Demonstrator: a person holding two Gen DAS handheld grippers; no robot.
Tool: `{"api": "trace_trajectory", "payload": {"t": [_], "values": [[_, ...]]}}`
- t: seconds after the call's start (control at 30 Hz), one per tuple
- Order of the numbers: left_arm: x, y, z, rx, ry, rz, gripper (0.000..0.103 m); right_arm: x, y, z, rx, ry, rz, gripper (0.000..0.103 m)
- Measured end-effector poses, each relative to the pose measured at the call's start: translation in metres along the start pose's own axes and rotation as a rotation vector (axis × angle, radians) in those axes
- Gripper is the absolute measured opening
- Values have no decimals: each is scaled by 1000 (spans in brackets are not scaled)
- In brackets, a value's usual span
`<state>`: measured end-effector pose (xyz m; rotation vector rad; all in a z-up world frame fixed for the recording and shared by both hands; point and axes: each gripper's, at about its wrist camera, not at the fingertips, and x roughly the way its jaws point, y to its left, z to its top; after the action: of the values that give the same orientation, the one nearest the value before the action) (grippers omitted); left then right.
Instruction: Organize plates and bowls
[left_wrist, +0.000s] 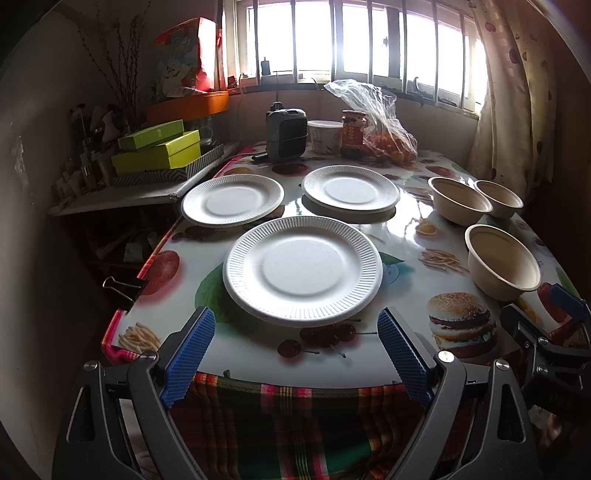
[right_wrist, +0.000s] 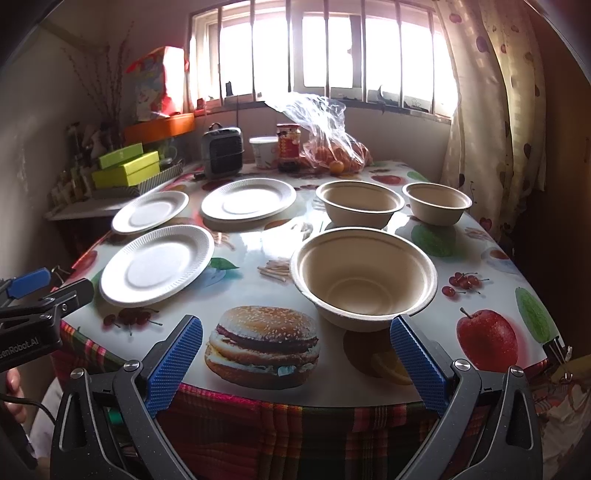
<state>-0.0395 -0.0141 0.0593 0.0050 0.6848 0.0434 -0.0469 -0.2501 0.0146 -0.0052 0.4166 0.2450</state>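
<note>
Three white paper plates lie apart on the table: a near plate (left_wrist: 303, 271) (right_wrist: 157, 266), a far left plate (left_wrist: 232, 199) (right_wrist: 150, 211) and a far middle plate (left_wrist: 351, 188) (right_wrist: 248, 199). Three tan bowls stand upright on the right: a near bowl (left_wrist: 502, 262) (right_wrist: 364, 277) and two far bowls (left_wrist: 460, 199) (right_wrist: 360, 202), (left_wrist: 498, 198) (right_wrist: 436, 203). My left gripper (left_wrist: 295, 354) is open and empty, just before the near plate at the table's front edge. My right gripper (right_wrist: 295, 362) is open and empty, just before the near bowl.
The table (left_wrist: 406, 229) has a glossy food-print cover and a plaid cloth over its front edge. At the back stand a small heater (left_wrist: 287, 134), a white tub (left_wrist: 325, 136), a jar (left_wrist: 353, 134) and a bag of oranges (left_wrist: 388, 140). Green boxes (left_wrist: 159, 151) sit on a left shelf.
</note>
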Motion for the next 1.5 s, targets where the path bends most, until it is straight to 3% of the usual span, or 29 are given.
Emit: {"api": "trace_trajectory", "payload": {"t": [1.5], "values": [[6,13,7,-14,11,8,90,1,0,10,-18,-6,3,103]]}}
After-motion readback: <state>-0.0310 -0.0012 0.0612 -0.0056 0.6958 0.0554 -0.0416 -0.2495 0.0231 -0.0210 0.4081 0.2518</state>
